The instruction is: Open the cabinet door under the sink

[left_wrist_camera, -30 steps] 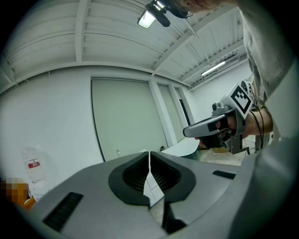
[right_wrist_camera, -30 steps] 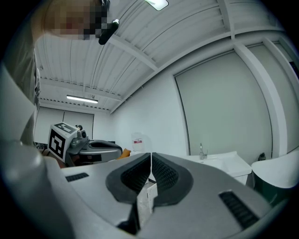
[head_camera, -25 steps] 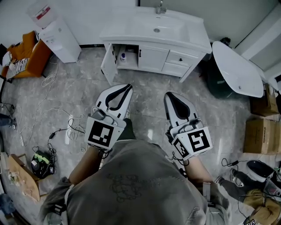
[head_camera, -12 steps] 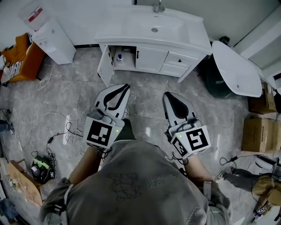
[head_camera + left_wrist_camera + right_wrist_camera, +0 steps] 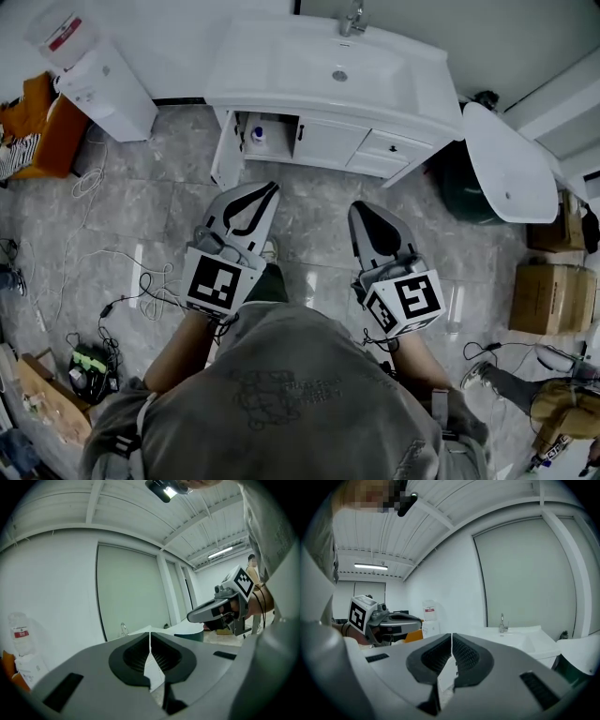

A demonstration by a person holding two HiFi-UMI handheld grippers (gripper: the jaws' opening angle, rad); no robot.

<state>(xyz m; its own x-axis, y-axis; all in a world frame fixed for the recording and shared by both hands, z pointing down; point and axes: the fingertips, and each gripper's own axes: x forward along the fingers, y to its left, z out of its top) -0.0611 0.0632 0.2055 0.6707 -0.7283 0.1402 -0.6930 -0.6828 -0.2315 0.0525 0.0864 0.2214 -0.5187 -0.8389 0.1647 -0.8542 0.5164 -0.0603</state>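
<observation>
The white vanity cabinet (image 5: 328, 142) with its white sink basin (image 5: 319, 61) stands at twelve o'clock from the person, across a grey marbled floor (image 5: 309, 202). Its leftmost white cabinet door (image 5: 223, 150) is swung out into the room. A small white bottle with a blue top (image 5: 260, 135) sits in the open compartment.

The person holds both tools low in front, well apart from the cabinet. The left gripper (image 5: 272, 187) points toward one o'clock and the right gripper (image 5: 359, 208) toward eleven. Each gripper's own view shows its jaws pressed together with only a thin seam between them and nothing held.

A white water dispenser (image 5: 108, 80) stands at ten o'clock by the wall. A large white oval piece (image 5: 511, 155) lies at two o'clock, brown cardboard boxes (image 5: 548, 295) at three, and loose cables (image 5: 112, 253) trail at nine.
</observation>
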